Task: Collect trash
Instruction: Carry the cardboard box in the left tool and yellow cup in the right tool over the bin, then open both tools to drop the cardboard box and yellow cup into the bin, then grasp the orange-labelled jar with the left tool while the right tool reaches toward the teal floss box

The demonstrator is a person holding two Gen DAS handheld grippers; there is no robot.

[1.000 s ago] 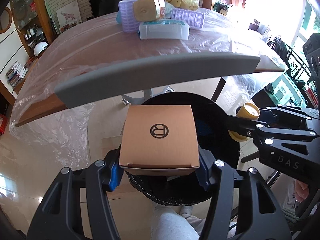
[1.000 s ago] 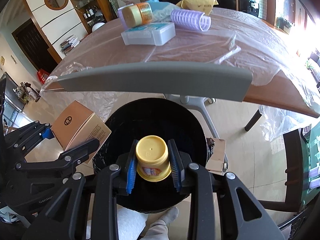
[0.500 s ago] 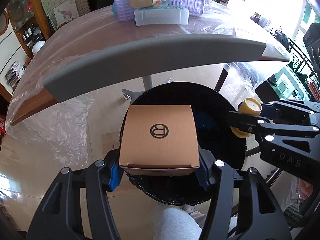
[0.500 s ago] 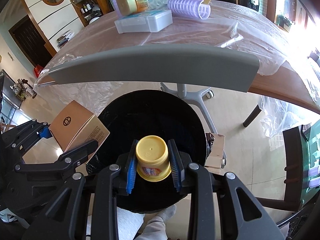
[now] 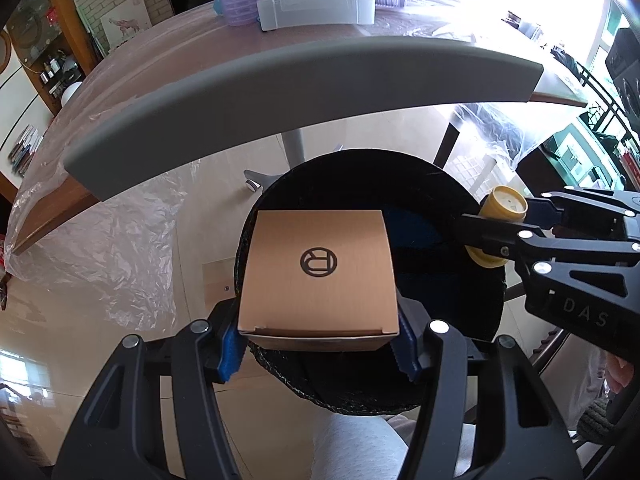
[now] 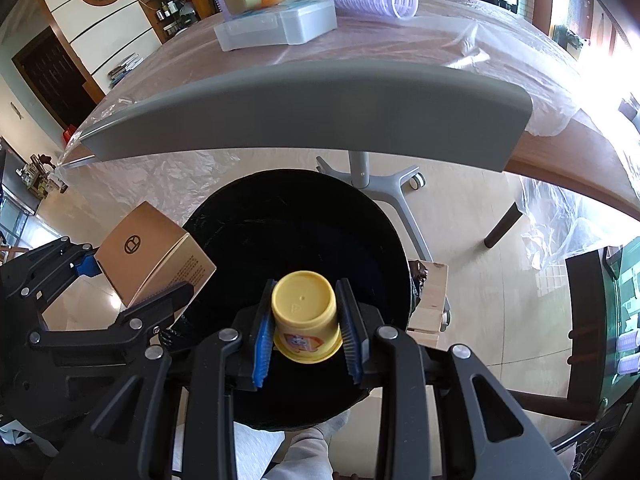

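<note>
Shiny tile floor under a plastic-covered desk point(image 5: 168, 92). From the left wrist, the left gripper point(image 5: 318, 340) has its jaws clamped on a tan cardboard box point(image 5: 318, 272) right over the black trash bin point(image 5: 440, 280). Over on the right wrist, the right gripper point(image 6: 306, 332) jaws are squeezing a yellow cup point(image 6: 304, 312), upside down above the same bin.

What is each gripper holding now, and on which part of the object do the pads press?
Left gripper: brown box, by its two side walls. Right gripper: yellow cup, by opposite sides of its body.
</note>
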